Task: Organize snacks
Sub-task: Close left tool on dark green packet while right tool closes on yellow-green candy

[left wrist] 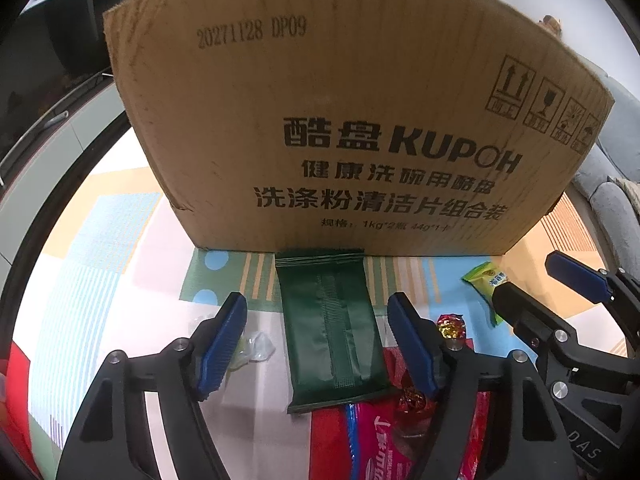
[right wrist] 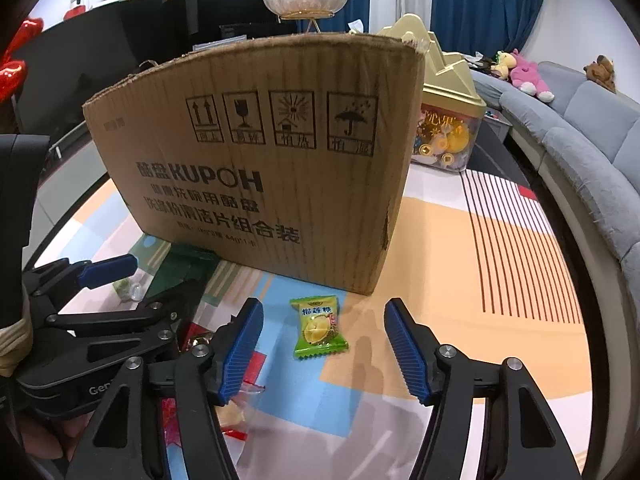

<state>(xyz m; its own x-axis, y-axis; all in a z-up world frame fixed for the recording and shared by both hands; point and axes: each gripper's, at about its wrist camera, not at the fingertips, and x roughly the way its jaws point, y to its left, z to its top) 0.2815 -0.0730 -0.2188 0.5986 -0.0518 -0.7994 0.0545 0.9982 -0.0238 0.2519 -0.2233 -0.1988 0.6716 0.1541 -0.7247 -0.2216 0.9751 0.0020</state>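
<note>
A brown cardboard box [left wrist: 340,112] stands on the patterned mat, also in the right wrist view [right wrist: 264,168]. A dark green snack packet [left wrist: 332,328] lies flat in front of it, between the fingers of my open left gripper [left wrist: 320,344], which holds nothing. A small green durian candy [right wrist: 318,326] lies between the fingers of my open right gripper [right wrist: 324,344]; it also shows in the left wrist view [left wrist: 484,280]. A red snack bag [left wrist: 384,440] and red-gold wrapped candies [left wrist: 452,326] lie near the left gripper.
A clear wrapped candy [left wrist: 256,348] lies left of the green packet. A gold-lidded container of sweets [right wrist: 444,120] stands behind the box. A grey sofa [right wrist: 580,128] curves along the right. A black cabinet [right wrist: 140,48] is at the back.
</note>
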